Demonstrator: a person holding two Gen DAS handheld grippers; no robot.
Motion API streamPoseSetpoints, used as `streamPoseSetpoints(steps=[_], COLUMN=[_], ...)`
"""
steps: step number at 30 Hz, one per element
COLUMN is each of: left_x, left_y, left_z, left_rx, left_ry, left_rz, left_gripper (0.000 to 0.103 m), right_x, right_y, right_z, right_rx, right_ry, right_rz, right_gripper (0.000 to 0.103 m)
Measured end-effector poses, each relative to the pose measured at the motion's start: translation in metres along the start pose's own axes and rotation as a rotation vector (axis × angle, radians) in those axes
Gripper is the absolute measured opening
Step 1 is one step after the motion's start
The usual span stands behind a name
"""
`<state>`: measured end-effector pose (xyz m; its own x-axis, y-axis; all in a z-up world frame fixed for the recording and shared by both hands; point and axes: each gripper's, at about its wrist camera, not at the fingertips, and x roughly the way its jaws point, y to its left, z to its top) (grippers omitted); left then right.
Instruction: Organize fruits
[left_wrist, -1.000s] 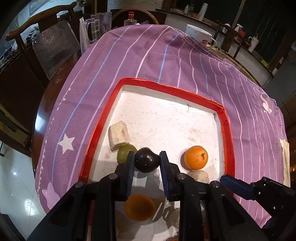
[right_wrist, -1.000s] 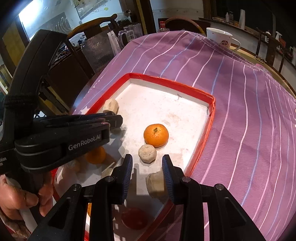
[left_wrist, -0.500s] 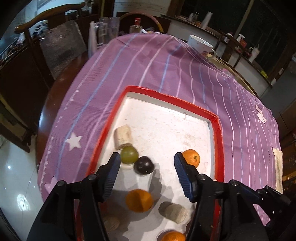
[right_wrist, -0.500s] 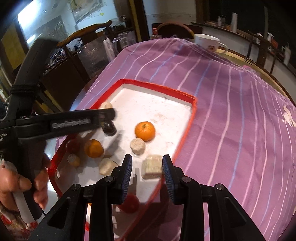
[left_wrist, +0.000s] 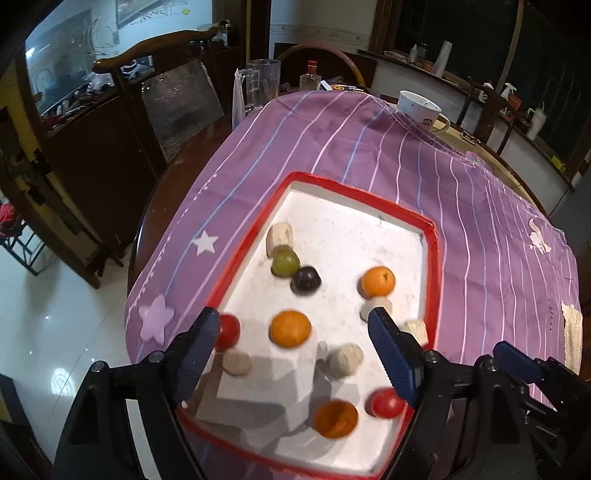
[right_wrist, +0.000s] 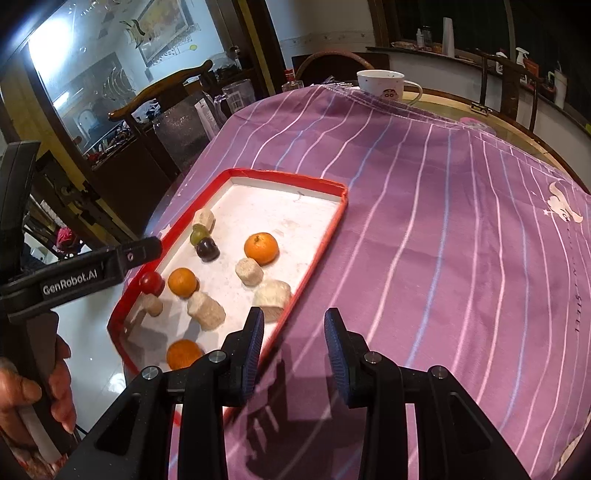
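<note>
- The left tool (left_wrist: 291, 347) hangs above the near half of the red-rimmed tray (left_wrist: 432, 258), jaws opening with nothing pinched; an orange (left_wrist: 290, 328) merely lies on the tray floor below the gap.
- The right tool (right_wrist: 293, 339) hovers off the tray's right edge, over the purple striped cloth (right_wrist: 443, 221) on the tabletop, jaws apart by a modest gap and empty.
- The fruit sits inside the tray: a dark plum (left_wrist: 306, 280) touching a green grape (left_wrist: 285, 260) by the left rim, a second orange (left_wrist: 377, 281) toward the right rim, a third orange (left_wrist: 335, 418) and a red tomato (left_wrist: 386, 402) at the near end, another tomato (left_wrist: 227, 330) just behind the left tool's finger.
- Pale beige chunks (left_wrist: 345, 360) are scattered among the fruit.
- Risk: everything round can roll. A tool dropping off-centre would likely nudge an orange into its neighbours, and the plum and grape touch, so gripping 1 could shove the other.
- Risk: the 2 tools are close at the tray's near end; reaching together could make them clash.
- The right wrist view alone shows the person's hand (right_wrist: 33, 398) on the left tool's handle; the left wrist view alone shows the near tomato.
</note>
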<state>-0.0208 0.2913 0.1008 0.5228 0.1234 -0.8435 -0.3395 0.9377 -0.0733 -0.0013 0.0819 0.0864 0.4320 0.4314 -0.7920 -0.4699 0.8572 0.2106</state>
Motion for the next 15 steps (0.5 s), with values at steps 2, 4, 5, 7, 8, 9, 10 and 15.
streamPoseSetpoints(steps=[2, 4, 5, 7, 8, 9, 10, 15], left_x=[-0.008, -0.017, -0.021, -0.026, -0.029, -0.031, -0.033, -0.040], left_y=[-0.008, -0.021, -0.028, -0.040, -0.046, -0.051, -0.055, -0.073], left_z=[-0.006, -0.013, -0.016, -0.021, -0.024, -0.026, -0.028, -0.038], left_rx=[-0.001, 0.006, 0.017, 0.035, 0.041, 0.041, 0.039, 0.042], left_ry=[-0.012, -0.035, -0.046, -0.061, -0.066, -0.066, -0.064, -0.053], left_rz=[0.020, 0.064, 0.097, 0.138, 0.146, 0.145, 0.142, 0.127], left_gripper=[0.082, 0.082, 0.085, 0.087, 0.088, 0.088, 0.088, 0.088], right_x=[-0.008, -0.016, -0.019, -0.023, -0.027, -0.029, -0.031, -0.045], right_y=[-0.006, -0.010, -0.012, -0.016, -0.019, -0.022, -0.025, -0.039], right_z=[-0.003, -0.007, -0.009, -0.011, -0.015, -0.016, -0.018, -0.025], right_rx=[-0.006, -0.013, -0.017, -0.027, -0.029, -0.028, -0.027, -0.024], right_ry=[-0.008, -0.016, -0.017, -0.015, -0.016, -0.017, -0.017, -0.028], right_rz=[-0.002, -0.002, -0.005, -0.017, -0.022, -0.022, -0.023, -0.028], right_gripper=[0.038, 0.038, 0.038, 0.038, 0.038, 0.038, 0.038, 0.038])
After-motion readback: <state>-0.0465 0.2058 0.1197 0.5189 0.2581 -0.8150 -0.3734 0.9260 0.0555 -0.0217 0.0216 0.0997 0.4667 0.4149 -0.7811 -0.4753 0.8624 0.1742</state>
